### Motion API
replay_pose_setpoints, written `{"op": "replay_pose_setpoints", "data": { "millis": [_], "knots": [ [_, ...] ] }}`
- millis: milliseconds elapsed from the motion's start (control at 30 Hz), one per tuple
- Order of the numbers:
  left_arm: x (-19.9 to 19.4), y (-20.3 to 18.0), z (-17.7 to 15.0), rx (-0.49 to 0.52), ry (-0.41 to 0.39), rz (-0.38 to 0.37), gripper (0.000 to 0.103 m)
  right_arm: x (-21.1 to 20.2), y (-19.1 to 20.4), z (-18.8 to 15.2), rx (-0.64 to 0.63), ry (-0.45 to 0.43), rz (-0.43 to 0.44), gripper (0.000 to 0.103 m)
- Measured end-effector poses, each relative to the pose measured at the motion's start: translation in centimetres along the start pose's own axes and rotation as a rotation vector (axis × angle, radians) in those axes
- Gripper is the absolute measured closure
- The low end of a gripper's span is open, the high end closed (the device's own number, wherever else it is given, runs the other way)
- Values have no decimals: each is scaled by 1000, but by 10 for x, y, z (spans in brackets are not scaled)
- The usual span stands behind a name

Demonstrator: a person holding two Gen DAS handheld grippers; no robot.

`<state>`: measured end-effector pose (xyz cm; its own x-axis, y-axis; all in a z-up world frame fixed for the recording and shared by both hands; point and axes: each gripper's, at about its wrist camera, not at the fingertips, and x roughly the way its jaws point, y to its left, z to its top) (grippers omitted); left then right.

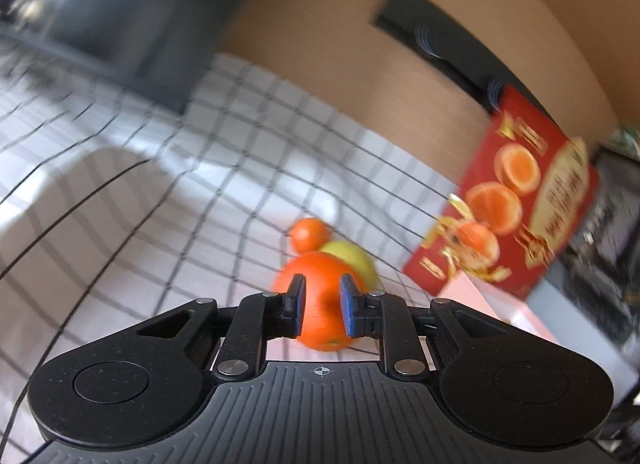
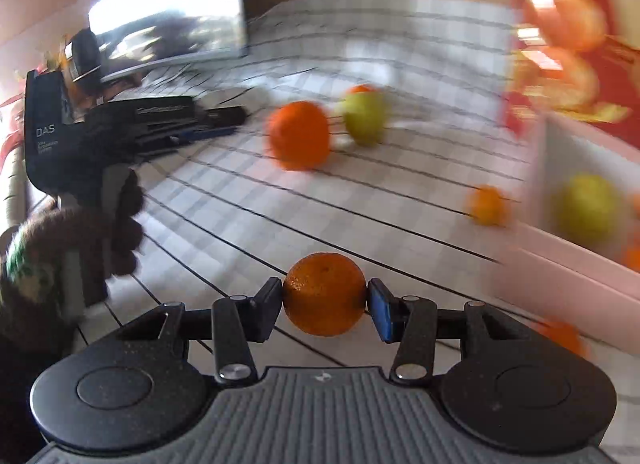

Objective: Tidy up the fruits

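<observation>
My right gripper [image 2: 325, 299] is shut on a small mandarin [image 2: 324, 284], held above the checked cloth [image 2: 248, 224]. A pale pink tray [image 2: 568, 284] at the right holds a yellow-green fruit [image 2: 590, 208]. On the cloth lie a big orange [image 2: 299, 135], a yellow-green fruit [image 2: 365, 117] and a small orange [image 2: 487, 205] near the tray. My left gripper [image 2: 236, 122] comes in from the left, apart from the big orange. In the left wrist view the left gripper [image 1: 323, 281] has narrow, empty jaws, and the big orange [image 1: 320, 322] lies beyond them, before the yellow-green fruit [image 1: 354, 260] and a small orange [image 1: 310, 234].
A red carton printed with oranges [image 1: 512, 200] stands behind the tray [image 1: 476, 294]. A dark screen [image 2: 168, 16] rises at the far left edge of the cloth. A hand in a dark knitted sleeve [image 2: 124, 224] holds the left gripper. Another orange [image 2: 564, 338] lies at the lower right.
</observation>
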<state>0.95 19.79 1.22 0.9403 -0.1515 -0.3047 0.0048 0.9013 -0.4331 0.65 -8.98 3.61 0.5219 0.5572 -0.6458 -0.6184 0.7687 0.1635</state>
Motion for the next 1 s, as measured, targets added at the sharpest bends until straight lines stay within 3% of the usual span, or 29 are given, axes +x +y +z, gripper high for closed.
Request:
{"op": "replay_pose_setpoints", "data": {
  "millis": [167,300,400,500,633,700,733,767,833,900,1000],
  "knots": [
    [1,-26,-3,64,-16,-10,81,-49,-50,-44,42,-57,-173,56],
    [21,-61,-6,114,52,-80,81,-65,-83,-66,120,-69,-205,56],
    [39,-93,-13,211,97,-93,81,-68,-97,-71,148,-100,-241,56],
    [55,-108,-18,244,116,-64,78,-68,-102,-75,136,-129,-277,56],
    [59,-89,-11,119,36,48,79,-55,-103,-80,124,-106,-291,53],
    [52,-70,-2,31,-22,128,78,-56,-109,-80,159,-113,-276,40],
    [49,-58,4,-26,-37,152,78,-58,-113,-81,180,-122,-263,29],
    [49,-48,11,-79,-32,158,78,-60,-115,-82,194,-131,-254,27],
    [55,-38,24,-133,15,140,78,-59,-118,-82,215,-127,-244,27],
    [70,-38,39,-105,106,117,78,-55,-117,-80,216,-105,-248,26],
    [93,-45,58,-40,190,152,77,-53,-112,-80,194,-100,-271,26]
  ]
}}
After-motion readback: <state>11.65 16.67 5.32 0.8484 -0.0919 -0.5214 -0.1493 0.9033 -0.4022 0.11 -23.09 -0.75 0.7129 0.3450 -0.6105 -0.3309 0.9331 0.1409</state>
